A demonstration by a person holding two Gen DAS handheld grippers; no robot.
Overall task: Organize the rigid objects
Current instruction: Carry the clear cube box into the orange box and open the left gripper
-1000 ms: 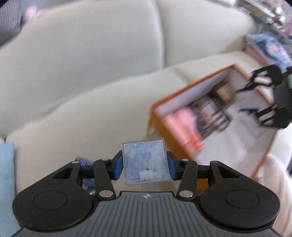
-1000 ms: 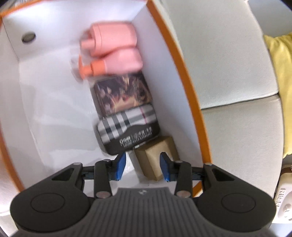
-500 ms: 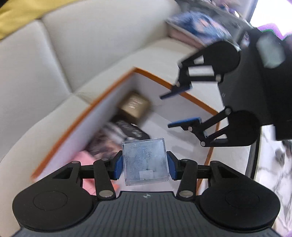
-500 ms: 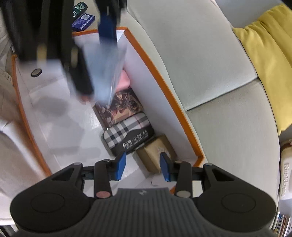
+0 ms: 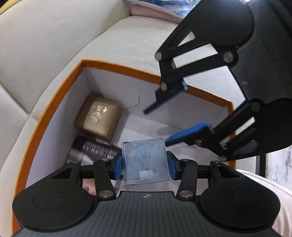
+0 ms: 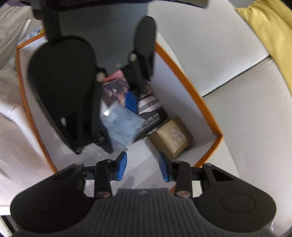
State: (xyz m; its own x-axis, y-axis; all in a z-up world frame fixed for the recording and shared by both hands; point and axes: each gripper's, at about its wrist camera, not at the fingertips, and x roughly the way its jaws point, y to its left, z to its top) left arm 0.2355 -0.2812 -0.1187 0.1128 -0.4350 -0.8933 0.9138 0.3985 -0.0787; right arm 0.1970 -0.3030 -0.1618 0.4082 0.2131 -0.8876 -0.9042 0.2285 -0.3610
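Observation:
My left gripper (image 5: 145, 165) is shut on a clear plastic case (image 5: 145, 162) with a pale blue inside, held inside the orange-rimmed white box (image 5: 54, 102); the case also shows in the right wrist view (image 6: 122, 125). In the box lie a gold box (image 5: 98, 115), a plaid-and-black case (image 5: 94, 149), a dark patterned box (image 6: 115, 89) and something pink (image 6: 114, 75). My right gripper (image 6: 143, 167) is open and empty above the box's near end, facing the left gripper (image 6: 116, 116); it shows in the left wrist view (image 5: 169, 125).
The box sits on a cream sofa (image 6: 246, 127). A yellow cushion (image 6: 270, 27) lies at the sofa's back. Magazines or books (image 5: 164, 7) lie beyond the box. White fabric (image 6: 14, 113) borders the box's left side.
My left gripper carried the clear case from over the sofa seat into the box. My right gripper pulled back and up from the gold box, staying open.

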